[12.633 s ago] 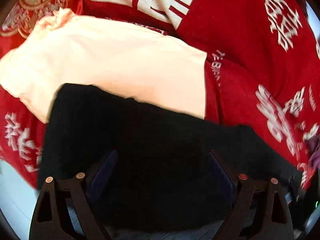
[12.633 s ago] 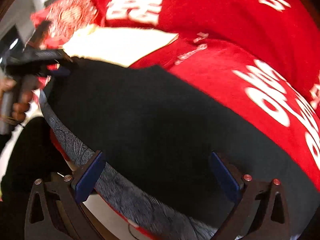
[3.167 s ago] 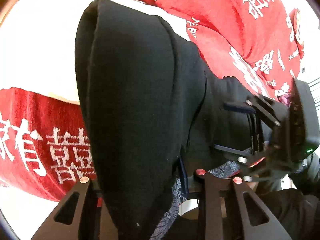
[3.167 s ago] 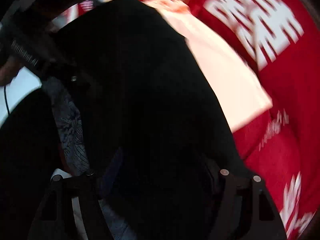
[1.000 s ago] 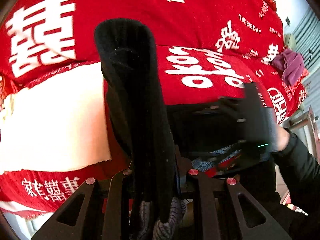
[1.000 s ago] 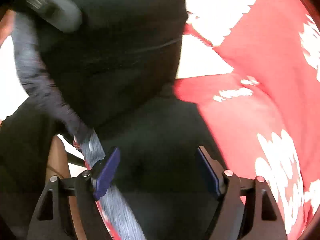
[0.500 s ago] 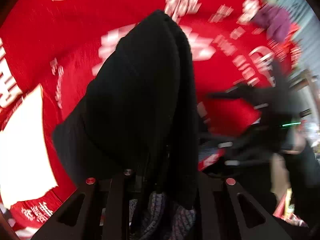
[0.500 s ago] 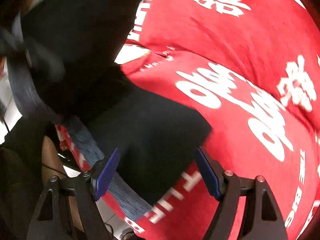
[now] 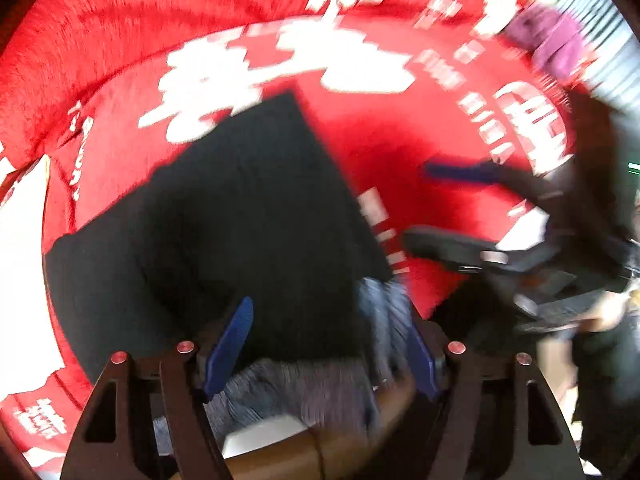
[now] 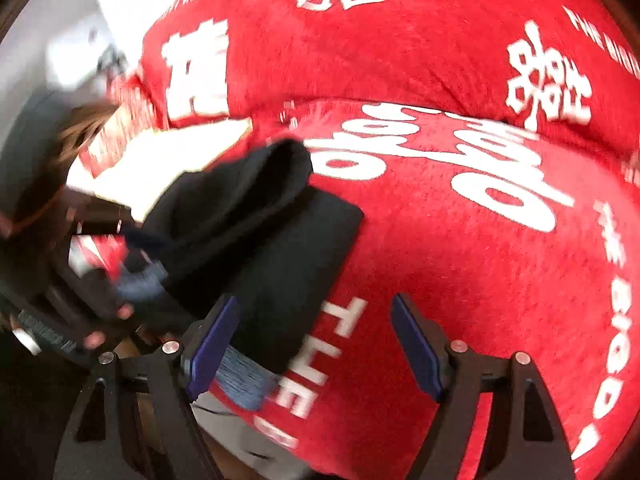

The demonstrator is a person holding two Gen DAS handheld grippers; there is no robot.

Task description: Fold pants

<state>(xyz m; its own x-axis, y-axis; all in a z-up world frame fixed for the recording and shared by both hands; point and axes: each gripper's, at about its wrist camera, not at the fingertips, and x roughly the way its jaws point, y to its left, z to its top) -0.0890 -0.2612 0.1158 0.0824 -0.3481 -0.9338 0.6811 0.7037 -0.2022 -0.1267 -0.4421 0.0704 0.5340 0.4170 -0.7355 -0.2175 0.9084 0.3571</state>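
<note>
The black pants [image 9: 240, 208] lie folded on the red cloth [image 9: 400, 152], with their grey patterned waistband [image 9: 312, 392] at the near edge. My left gripper [image 9: 324, 348] hangs over that waistband. Its jaws are opening, and the pants lie between the blue pads without being pressed. In the right wrist view the pants [image 10: 272, 240] sit to the left, with an upper fold still puffed up. My right gripper [image 10: 314, 346] is open beside the pants' right corner, over red cloth. In the left wrist view the right gripper [image 9: 440, 204] appears blurred to the right of the pants.
The red cloth [image 10: 460, 240] with white characters covers the whole surface. A cream garment [image 10: 168, 160] lies beyond the pants, and it also shows at the left edge [image 9: 20, 208]. A purple garment [image 9: 552, 40] lies far right. A hand [image 10: 104, 328] holds the left gripper's handle.
The left gripper carried the pinched fold across, set it down and spread its jaws off it. The right gripper slid off the pants to their right corner.
</note>
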